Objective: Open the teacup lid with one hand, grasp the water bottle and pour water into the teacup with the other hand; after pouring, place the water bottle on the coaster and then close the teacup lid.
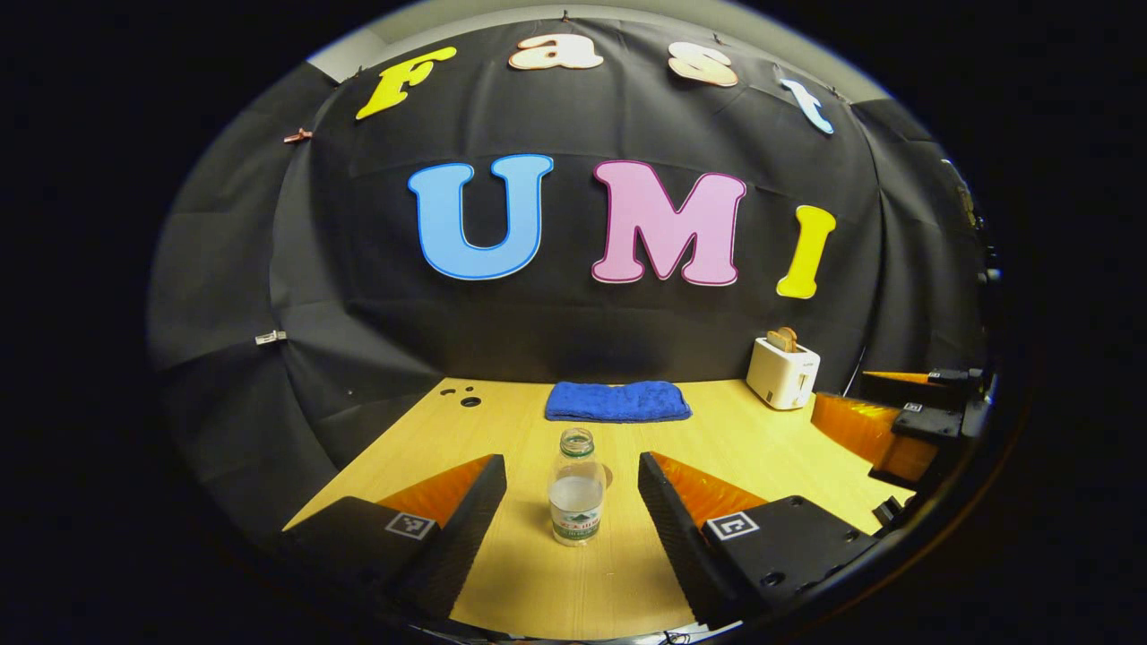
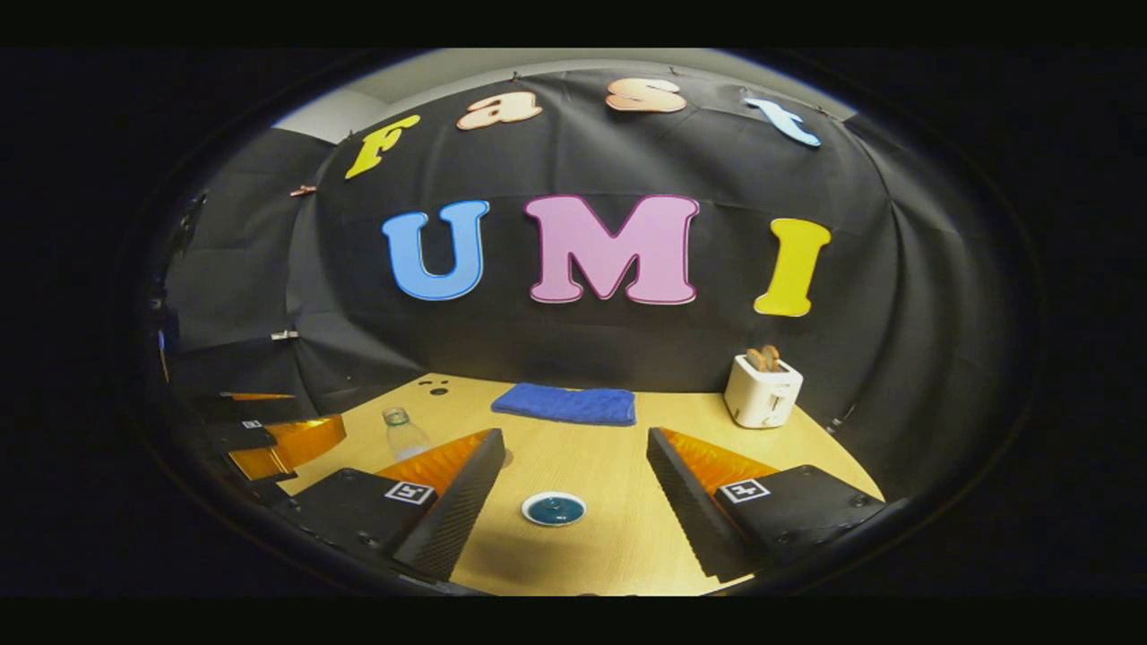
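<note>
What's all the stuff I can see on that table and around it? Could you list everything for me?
water bottle: one, clear with a label and no cap, part full, standing upright near the front of the table, between the left gripper's fingers but untouched
teacup: one, dark blue lid with a pale rim, near the table's front, ahead of the right gripper
towel: one, blue, folded, at the back of the table
toaster: one, white, with toast sticking out, back right corner
table: one, light wood, with small holes at the back left
left gripper: one, open, either side of the bottle
right gripper: one, open, facing the teacup
</note>
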`<state>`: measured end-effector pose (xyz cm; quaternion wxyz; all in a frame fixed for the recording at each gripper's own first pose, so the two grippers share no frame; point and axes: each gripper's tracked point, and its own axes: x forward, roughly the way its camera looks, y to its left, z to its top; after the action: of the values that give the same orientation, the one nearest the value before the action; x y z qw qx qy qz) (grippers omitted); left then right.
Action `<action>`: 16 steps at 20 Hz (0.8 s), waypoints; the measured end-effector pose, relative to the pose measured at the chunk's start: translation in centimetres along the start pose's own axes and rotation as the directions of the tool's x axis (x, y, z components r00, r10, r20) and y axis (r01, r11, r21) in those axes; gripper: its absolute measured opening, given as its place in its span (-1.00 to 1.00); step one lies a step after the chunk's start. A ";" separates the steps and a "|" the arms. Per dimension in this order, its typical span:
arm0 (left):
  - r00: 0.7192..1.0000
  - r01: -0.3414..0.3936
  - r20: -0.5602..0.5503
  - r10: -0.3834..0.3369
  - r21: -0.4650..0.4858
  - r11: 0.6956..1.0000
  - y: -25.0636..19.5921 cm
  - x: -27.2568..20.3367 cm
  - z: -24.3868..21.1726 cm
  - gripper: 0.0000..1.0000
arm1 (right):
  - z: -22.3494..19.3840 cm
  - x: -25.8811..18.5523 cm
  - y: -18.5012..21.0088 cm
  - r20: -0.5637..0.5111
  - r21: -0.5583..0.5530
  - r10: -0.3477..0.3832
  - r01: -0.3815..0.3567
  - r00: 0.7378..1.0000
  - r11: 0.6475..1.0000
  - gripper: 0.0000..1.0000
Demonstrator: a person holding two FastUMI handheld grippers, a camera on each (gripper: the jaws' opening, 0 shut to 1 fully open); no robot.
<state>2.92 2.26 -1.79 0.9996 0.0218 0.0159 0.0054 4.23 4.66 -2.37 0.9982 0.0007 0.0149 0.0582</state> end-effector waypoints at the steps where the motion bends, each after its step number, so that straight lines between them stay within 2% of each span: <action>1: 1.000 0.000 -0.005 0.000 0.001 1.000 0.1 0.2 -0.3 0.88 | -0.5 0.3 0.3 -0.007 0.001 0.007 -0.007 1.000 1.000 0.98; 9: 0.997 -0.006 -0.077 0.007 0.008 1.000 0.8 2.3 -4.4 0.88 | -4.9 4.4 0.3 -0.064 -0.016 0.020 -0.021 0.998 1.000 0.98; 16: 0.990 -0.043 -0.134 0.042 -0.002 0.999 2.2 4.7 -9.4 0.88 | -13.0 9.1 0.9 -0.162 -0.023 0.024 -0.029 0.986 0.999 0.99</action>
<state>7.26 4.89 -11.21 0.9960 0.0193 0.0824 0.0281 12.74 6.62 -15.65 0.9928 -0.0163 0.0952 0.0715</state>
